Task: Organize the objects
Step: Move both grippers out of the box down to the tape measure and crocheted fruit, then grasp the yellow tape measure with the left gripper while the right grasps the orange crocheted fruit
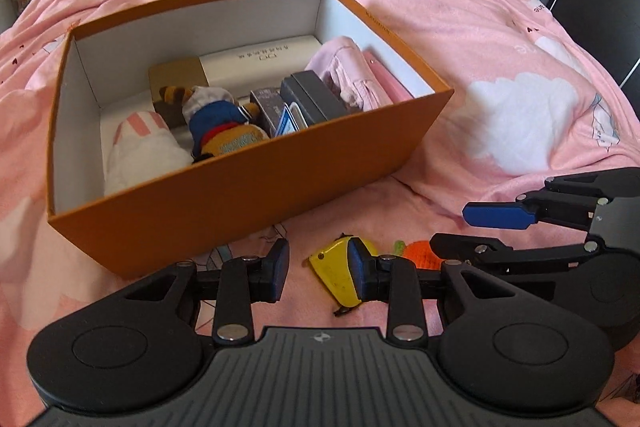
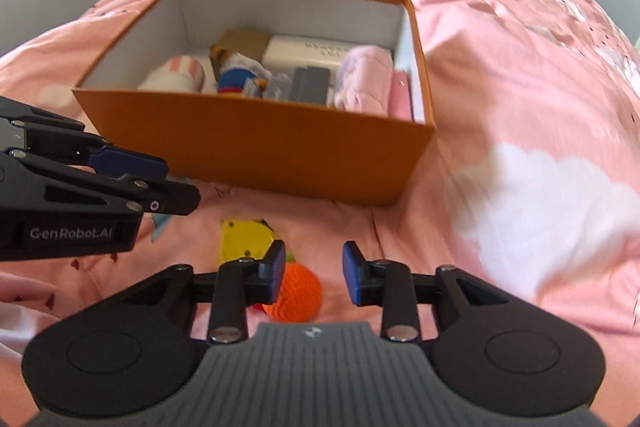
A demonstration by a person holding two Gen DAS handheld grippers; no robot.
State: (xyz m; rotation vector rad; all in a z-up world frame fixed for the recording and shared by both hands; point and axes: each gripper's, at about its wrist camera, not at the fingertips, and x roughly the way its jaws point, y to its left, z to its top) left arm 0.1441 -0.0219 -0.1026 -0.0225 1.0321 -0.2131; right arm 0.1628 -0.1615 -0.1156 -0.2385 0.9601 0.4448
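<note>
One orange box [image 1: 256, 183], open-topped, on the pink duvet [image 1: 500, 39]; it fills 10–12 o'clock in the left wrist view and 11–12 o'clock in the right wrist view.

Counted inside the box:
- 1 plush doll [image 1: 218, 125], blue, white and yellow
- 1 striped white-pink bundle [image 1: 140, 143], at its 9 o'clock side
- 1 brown carton [image 1: 178, 75]
- 1 long white carton [image 1: 256, 61] along the far wall
- 2 dark grey cases [image 1: 312, 95], side by side
- 1 pale pink folded cloth [image 1: 348, 67]
- 1 flat pink item [image 1: 386, 79] against the 3 o'clock wall

Some smaller items among them are too cluttered to count.

Outside the box, on the duvet just in front of its near wall: 1 yellow tag-shaped item [image 1: 336, 271] and 1 orange crochet ball [image 2: 298, 293], close beside each other.

Left gripper [image 1: 318, 273]: level, low over the duvet, pointing toward the box; jaws apart, nothing between them. The yellow item lies partly under its right finger [image 1: 360, 271].

Right gripper [image 2: 314, 273]: also low, jaws apart and empty. The ball sits below its left finger [image 2: 276, 269], partly in the gap. In the left wrist view it enters from 3 o'clock, fingers pointing toward 9 o'clock.
</note>
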